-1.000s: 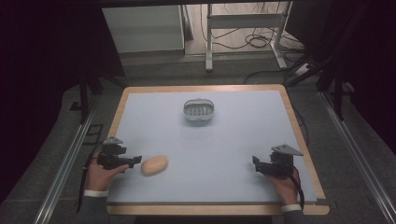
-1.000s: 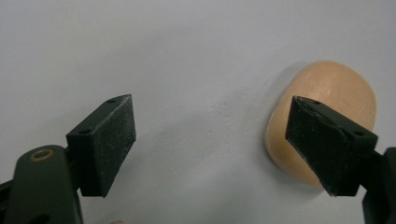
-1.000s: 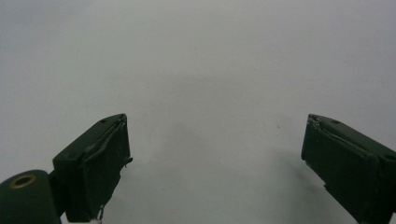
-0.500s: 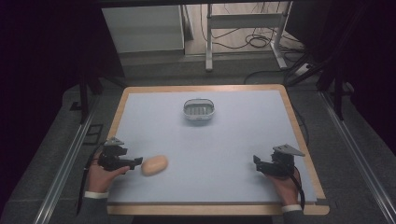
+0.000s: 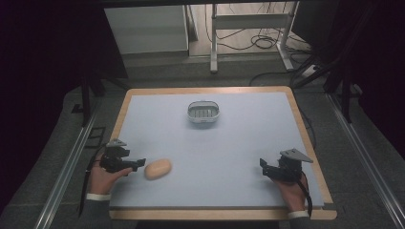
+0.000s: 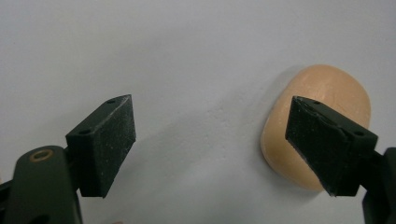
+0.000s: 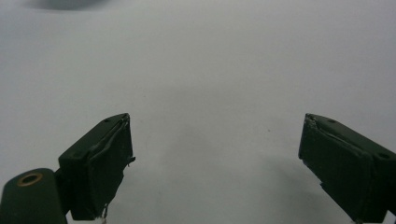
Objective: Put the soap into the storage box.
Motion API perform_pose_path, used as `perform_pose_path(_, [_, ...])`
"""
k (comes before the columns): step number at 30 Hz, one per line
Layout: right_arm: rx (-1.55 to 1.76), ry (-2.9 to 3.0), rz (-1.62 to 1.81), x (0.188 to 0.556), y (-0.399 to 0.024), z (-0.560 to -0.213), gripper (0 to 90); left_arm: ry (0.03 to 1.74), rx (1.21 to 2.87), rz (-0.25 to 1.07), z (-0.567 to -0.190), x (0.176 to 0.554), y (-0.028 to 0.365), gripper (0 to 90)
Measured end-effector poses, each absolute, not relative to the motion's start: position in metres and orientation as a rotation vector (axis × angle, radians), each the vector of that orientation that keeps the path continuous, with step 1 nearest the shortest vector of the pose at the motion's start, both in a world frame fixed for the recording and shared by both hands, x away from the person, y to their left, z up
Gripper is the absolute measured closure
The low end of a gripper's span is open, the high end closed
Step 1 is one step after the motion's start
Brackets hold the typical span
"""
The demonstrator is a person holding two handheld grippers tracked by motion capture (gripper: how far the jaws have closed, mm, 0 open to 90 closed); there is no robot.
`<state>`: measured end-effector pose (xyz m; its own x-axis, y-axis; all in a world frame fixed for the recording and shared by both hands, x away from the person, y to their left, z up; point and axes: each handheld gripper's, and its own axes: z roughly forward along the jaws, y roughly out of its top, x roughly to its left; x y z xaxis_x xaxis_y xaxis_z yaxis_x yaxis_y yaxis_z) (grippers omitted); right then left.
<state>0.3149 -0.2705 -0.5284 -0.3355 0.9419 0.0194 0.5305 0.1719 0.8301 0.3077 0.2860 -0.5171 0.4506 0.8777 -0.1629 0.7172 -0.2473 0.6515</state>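
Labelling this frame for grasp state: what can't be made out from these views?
- Tan rounded bread-like object: in the left gripper view one black jaw covers its near side, so contact can't be judged.
- Small grey oval basket: too small in the high view to tell whether it holds anything.
- Right gripper: fingertips tiny and dark in the high view.
- Left gripper: its body is cut off by the bottom edge of its own view.

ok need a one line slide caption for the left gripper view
Left gripper open over the pale blue table, its right-hand jaw overlapping a tan potato-like object.
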Motion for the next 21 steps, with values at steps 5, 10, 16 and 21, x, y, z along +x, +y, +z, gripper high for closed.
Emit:
perform_pose_path(5, [1.360, 1.945, 1.058, 0.313, -0.270, -0.528, 10.3, 1.327, 2.063, 0.333, -0.505, 0.312, 0.280, 18.2])
perform_pose_path(10, [1.358, 1.956, 1.049, 0.314, -0.269, -0.528, 10.3, 1.288, 2.104, 0.359, -0.489, 0.311, 0.273, 19.2])
perform_pose_path(16, [1.358, 1.969, 1.022, 0.316, -0.267, -0.529, 10.3, 1.251, 2.133, 0.338, -0.485, 0.311, 0.274, 19.6])
perform_pose_path(21, [1.356, 1.971, 1.019, 0.316, -0.267, -0.529, 10.3, 1.239, 2.138, 0.332, -0.483, 0.313, 0.272, 19.2])
